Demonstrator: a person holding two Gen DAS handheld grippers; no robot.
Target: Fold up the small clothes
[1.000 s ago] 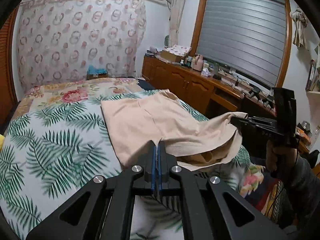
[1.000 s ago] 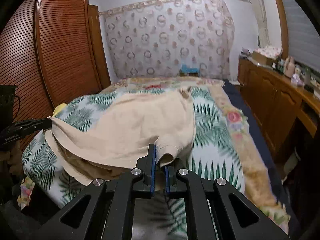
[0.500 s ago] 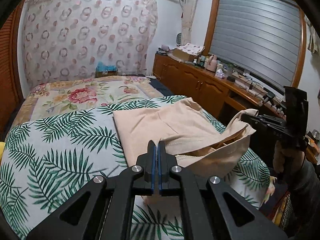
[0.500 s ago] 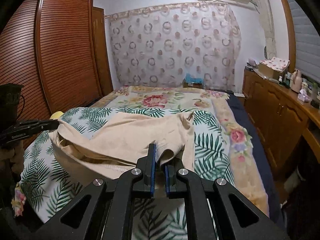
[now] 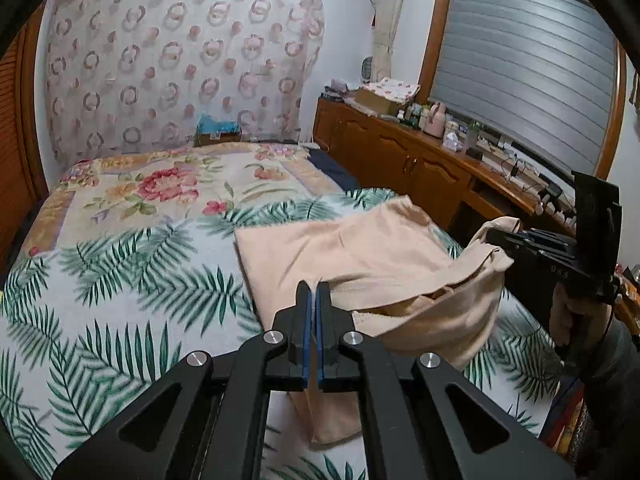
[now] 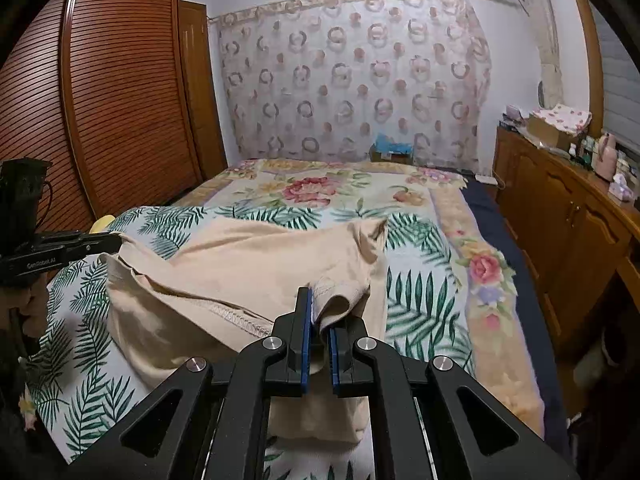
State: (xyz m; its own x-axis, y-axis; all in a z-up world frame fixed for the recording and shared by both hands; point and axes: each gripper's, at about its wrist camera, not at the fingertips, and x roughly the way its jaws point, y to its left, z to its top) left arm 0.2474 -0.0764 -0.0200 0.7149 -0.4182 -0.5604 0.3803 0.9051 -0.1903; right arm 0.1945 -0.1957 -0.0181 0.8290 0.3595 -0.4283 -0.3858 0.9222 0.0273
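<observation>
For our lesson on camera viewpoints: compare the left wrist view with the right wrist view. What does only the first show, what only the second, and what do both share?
Only the left wrist view shows the window shutter and the right gripper from the side, shut on a garment corner. Only the right wrist view shows the slatted wardrobe and the left gripper from the side. Both show the beige garment, the leaf-print bedspread, the patterned curtain and the wooden cabinets.

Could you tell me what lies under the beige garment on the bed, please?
The palm-leaf bedspread shows around the beige garment and runs beneath it. Anything else underneath is covered by the cloth.
</observation>
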